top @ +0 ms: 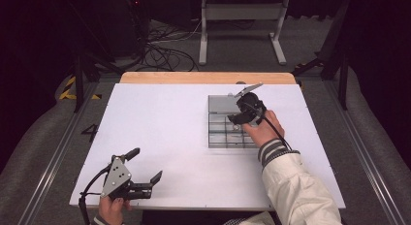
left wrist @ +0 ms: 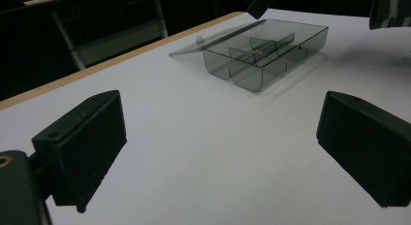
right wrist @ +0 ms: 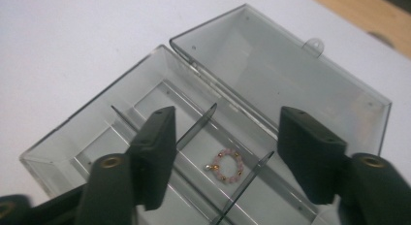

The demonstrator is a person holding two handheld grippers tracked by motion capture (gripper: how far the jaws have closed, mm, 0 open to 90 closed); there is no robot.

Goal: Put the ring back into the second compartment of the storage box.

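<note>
Just below the right gripper (right wrist: 225, 157), whose jaws stand spread with nothing between them, a small pink bead ring (right wrist: 225, 165) lies flat on the floor of a middle compartment of the clear smoke-grey organizer box (right wrist: 72, 137), in the row nearest the hinge. The ring touches neither jaw and sits between two thin dividers (right wrist: 196, 125). The box lid (right wrist: 291, 74) lies open and flat at twelve o'clock from the ring, so it does not block the way out. The release looks done; to finish it well, the gripper should rise straight up with the jaws kept wide, clear of the dividers, so the light box is not dragged across the white counter (top: 155, 118). In the high view the box (top: 228, 133) sits at about two o'clock from the counter's middle. At seven o'clock, well apart, the left gripper (top: 145, 169) rests with its jaws spread and empty.
</note>
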